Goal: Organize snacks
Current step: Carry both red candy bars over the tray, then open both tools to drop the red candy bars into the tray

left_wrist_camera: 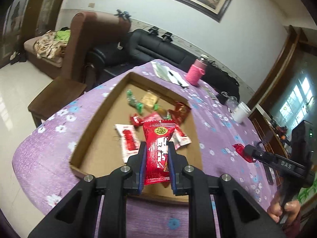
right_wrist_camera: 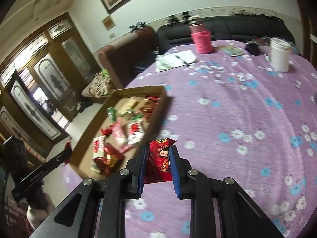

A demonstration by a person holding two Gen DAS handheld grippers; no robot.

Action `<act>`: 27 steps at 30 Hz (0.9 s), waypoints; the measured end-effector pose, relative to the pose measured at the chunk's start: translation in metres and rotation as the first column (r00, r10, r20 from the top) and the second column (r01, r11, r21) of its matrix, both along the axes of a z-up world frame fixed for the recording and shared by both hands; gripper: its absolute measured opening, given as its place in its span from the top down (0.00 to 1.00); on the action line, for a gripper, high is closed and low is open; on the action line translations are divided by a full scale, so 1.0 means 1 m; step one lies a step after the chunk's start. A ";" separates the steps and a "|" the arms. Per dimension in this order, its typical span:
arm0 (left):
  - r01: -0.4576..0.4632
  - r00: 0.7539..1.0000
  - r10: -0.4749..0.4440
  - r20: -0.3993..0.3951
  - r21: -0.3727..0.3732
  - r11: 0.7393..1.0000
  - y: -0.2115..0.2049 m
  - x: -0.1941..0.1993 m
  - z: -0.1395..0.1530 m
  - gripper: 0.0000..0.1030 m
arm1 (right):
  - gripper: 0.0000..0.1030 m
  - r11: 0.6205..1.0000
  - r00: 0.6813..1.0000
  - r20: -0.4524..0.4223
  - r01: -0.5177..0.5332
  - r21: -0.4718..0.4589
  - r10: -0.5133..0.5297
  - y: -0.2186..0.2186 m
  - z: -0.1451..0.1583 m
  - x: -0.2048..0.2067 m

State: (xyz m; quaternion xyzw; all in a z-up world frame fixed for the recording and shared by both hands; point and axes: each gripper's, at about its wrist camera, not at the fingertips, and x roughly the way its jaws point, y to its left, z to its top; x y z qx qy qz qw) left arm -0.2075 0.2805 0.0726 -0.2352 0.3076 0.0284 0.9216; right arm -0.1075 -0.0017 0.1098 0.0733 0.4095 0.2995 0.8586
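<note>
My left gripper (left_wrist_camera: 157, 145) is shut on a red snack packet (left_wrist_camera: 158, 144) and holds it above the near end of a shallow cardboard box (left_wrist_camera: 95, 130) with several wrapped snacks inside. My right gripper (right_wrist_camera: 158, 148) is shut on another red snack packet (right_wrist_camera: 159, 158) with a cartoon figure, above the purple flowered tablecloth just right of the box (right_wrist_camera: 156, 115). The right gripper (left_wrist_camera: 246, 150) also shows in the left wrist view, right of the box, gripping its red packet (left_wrist_camera: 240, 150). The left gripper (right_wrist_camera: 68, 151) shows at the left of the right wrist view.
A pink sleeved bottle (left_wrist_camera: 196, 71), papers with a pen (left_wrist_camera: 170, 74), a white cup (left_wrist_camera: 240, 112) and small dark items (left_wrist_camera: 222, 96) stand at the table's far side. Sofas (left_wrist_camera: 162, 47) lie beyond the table. The table edge (left_wrist_camera: 25, 138) drops off at left.
</note>
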 end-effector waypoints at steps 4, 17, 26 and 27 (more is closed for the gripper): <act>-0.013 1.000 0.013 -0.019 -0.013 1.000 0.008 0.001 -0.008 0.82 | 0.75 0.998 0.998 -0.004 -0.055 -0.004 0.055 0.028 -0.002 -0.003; -0.029 0.997 0.027 -0.067 -0.027 0.999 0.023 0.018 -0.029 0.82 | 0.75 0.985 0.990 0.000 -0.142 -0.094 0.143 0.094 -0.022 -0.002; -0.028 0.996 0.025 -0.081 -0.038 0.999 0.034 0.024 -0.039 0.82 | 0.75 0.973 0.988 -0.012 -0.154 -0.171 0.154 0.121 -0.040 0.007; -0.026 0.997 0.023 -0.080 -0.039 0.999 0.034 0.024 -0.039 0.82 | 0.75 0.973 0.988 -0.016 -0.153 -0.175 0.153 0.123 -0.042 0.008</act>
